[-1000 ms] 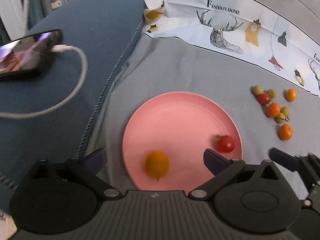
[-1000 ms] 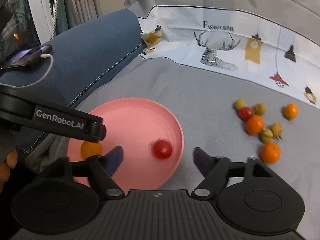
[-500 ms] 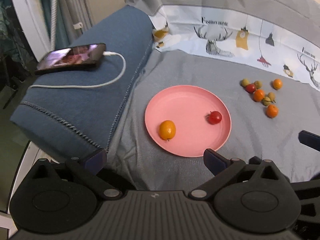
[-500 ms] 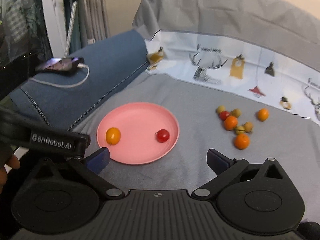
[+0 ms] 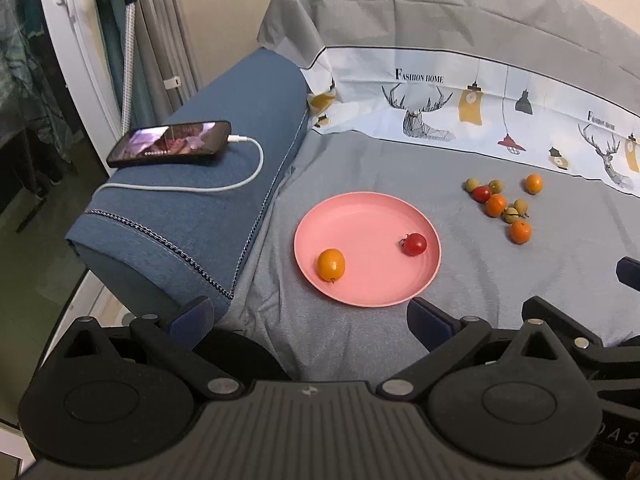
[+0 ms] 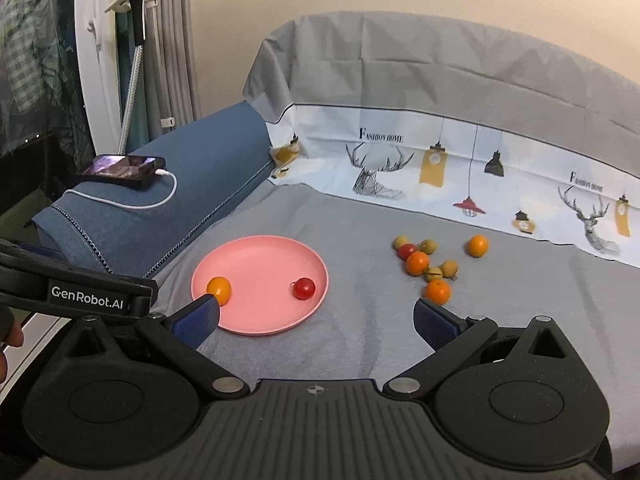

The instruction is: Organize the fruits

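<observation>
Already the pink plate [image 6: 260, 248] held an orange fruit [image 6: 219, 289] and a red tomato [image 6: 304, 288] — both the left gripper [image 5: 310, 320] and the right gripper [image 6: 316, 320] stood wide and empty — so the next pick likely meant reaching to the loose fruits [image 6: 428, 264] toward the sheet's patterned far edge.

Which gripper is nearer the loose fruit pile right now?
Right. The right gripper sits just below the pile, its right finger close to the nearest orange. The left gripper is over by the plate, farther away.
</observation>
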A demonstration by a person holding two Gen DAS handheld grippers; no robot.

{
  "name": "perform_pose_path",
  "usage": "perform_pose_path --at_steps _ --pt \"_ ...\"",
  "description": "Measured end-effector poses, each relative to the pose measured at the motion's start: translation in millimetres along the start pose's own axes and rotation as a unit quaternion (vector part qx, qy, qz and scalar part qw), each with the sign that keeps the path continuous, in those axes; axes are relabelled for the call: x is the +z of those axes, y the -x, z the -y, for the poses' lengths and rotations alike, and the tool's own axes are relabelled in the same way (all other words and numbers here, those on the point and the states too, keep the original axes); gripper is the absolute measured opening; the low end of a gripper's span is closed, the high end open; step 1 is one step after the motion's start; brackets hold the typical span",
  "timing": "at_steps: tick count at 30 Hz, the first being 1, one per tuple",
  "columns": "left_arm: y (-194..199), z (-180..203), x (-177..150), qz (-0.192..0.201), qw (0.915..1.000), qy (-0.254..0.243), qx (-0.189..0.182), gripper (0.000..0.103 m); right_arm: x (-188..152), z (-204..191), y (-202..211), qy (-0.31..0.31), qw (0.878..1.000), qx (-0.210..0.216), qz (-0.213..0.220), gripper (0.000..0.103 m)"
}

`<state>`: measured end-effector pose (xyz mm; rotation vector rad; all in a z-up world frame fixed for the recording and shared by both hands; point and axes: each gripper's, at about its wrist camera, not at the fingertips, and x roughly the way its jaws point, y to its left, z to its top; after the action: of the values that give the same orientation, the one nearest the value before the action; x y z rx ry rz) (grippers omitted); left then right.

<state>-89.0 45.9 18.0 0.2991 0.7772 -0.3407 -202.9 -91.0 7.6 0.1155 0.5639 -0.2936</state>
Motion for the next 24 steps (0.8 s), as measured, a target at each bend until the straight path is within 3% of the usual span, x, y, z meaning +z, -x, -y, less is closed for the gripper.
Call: perform_pose_path --at_steps 24 --pt "25 4 -9 0.021 0.9997 -0.012 0.003 0.103 -3 -2 26 -0.005 1.000 -0.010 0.025 0.102"
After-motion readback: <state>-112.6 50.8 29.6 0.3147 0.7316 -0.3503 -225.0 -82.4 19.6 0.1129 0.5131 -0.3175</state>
